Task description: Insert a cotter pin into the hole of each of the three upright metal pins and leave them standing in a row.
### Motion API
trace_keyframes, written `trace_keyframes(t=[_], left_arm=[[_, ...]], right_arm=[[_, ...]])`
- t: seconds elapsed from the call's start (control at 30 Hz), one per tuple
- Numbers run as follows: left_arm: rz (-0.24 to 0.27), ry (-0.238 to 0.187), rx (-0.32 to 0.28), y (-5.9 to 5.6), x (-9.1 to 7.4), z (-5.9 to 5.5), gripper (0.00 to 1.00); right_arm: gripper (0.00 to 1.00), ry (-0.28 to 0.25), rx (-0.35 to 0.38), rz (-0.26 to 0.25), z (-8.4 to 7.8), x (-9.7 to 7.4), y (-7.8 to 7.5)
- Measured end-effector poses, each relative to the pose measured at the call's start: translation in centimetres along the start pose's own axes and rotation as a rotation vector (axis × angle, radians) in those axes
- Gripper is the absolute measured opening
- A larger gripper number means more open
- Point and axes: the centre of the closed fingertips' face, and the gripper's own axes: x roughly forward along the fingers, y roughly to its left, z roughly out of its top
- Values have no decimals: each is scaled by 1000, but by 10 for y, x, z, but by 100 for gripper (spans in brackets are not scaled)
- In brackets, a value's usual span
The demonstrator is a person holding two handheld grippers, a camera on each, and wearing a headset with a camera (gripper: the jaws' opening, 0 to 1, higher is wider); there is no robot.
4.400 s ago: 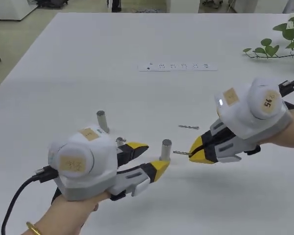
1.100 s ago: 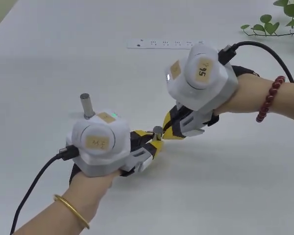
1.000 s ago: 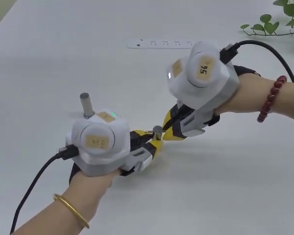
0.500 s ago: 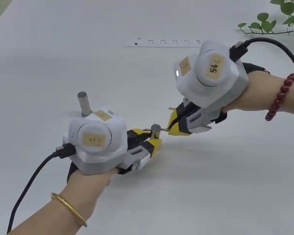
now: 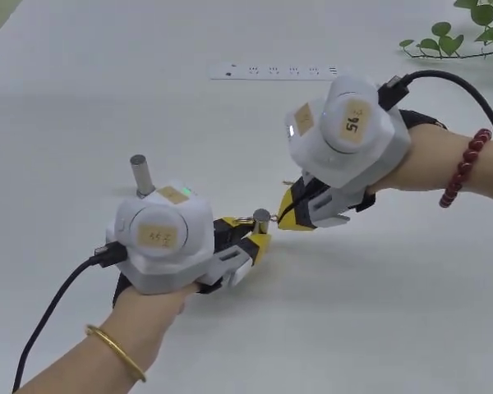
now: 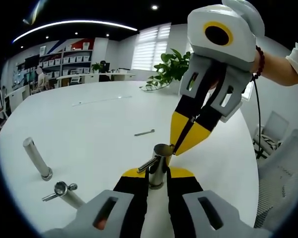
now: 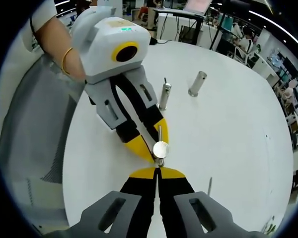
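My left gripper (image 5: 248, 231) is shut on an upright metal pin (image 5: 262, 218) near the table's middle, its jaws flanking the pin's lower part (image 6: 159, 171). My right gripper (image 5: 286, 216) meets it from the far right, shut on a cotter pin (image 6: 146, 164) that passes through the pin's hole, with its tip poking out the other side. From the right gripper (image 7: 159, 171) I see the pin's round top (image 7: 160, 148) just past the jaws. A second pin (image 6: 64, 190) carries a cotter pin. A bare third pin (image 5: 139, 173) stands at the left.
One loose cotter pin (image 6: 145, 132) lies on the white table beyond the held pin. A white power strip (image 5: 273, 72) lies at the far side and a green plant (image 5: 468, 33) at the far right corner. Cables trail from both grippers.
The right gripper carried the cotter pin from the right up to the held pin and into its hole. Over the last half second it edged closer and rolled a little. The left gripper stays put.
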Motion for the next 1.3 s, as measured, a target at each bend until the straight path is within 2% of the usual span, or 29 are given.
trace_keyframes(t=[0.17,0.33,0.43,0.5,0.63,0.8,0.93,1.1,1.3], left_arm=[[6,5,-38,0,0,0,13],[10,14,-49,0,-1,-1,13],[12,12,-59,0,-3,1,22],[19,23,-62,1,-4,1,26],[19,41,-69,0,-9,-2,27],[19,75,-42,-4,-16,-9,30],[16,89,-23,-6,-22,-11,32],[29,113,-14,-3,-26,-16,33],[26,117,-14,-3,-32,-16,34]], right_arm=[[5,-5,38,9,0,1,3],[10,-15,62,11,0,0,5],[12,-25,79,-5,2,-3,2],[14,-39,91,-14,4,-5,0],[19,-102,119,-38,16,-9,-5],[21,-151,121,-6,28,-6,0],[21,-144,104,-4,28,2,0],[20,-127,78,-15,26,9,-2],[16,-136,67,-6,27,11,0]])
